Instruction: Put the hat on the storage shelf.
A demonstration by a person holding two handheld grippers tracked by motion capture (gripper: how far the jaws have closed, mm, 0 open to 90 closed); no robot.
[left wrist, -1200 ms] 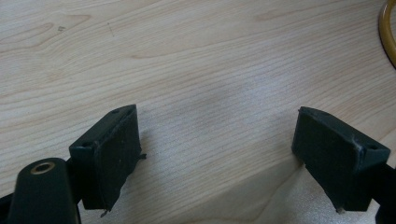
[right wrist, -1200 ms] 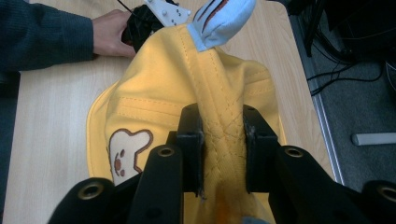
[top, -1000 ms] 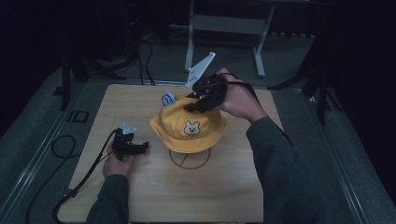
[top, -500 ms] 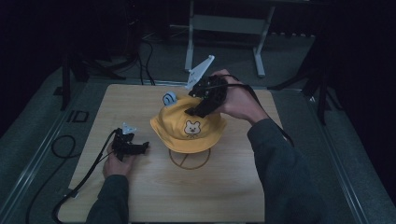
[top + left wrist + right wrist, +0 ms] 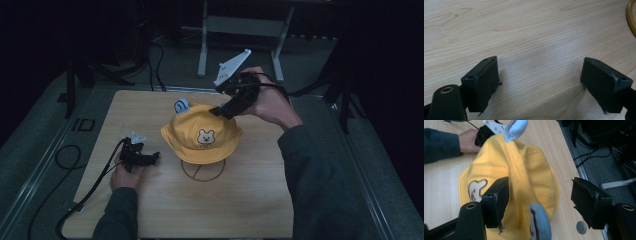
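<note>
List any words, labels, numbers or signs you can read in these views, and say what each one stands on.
"ID": white letters on the dark mat left of the light wooden table.
The yellow fabric bucket hat with pale blue ears bears a bear-face picture, no lettering.
The right gripper's grey three-cornered plate has small marks, too small to read.
Nothing else is readable.

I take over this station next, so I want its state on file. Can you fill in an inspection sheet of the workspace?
Surface: wooden table, bare.
Job's things: yellow hat with bear patch and blue ears, on a ring-based stand.
Clutter: small round disc by the table edge.
Tools: left tool open, resting on the table; right tool open over the hat crown, jaws just opened, not pressing.
Cables: black cable trails from the left tool.
Surroundings: dark floor, metal frame.
</note>
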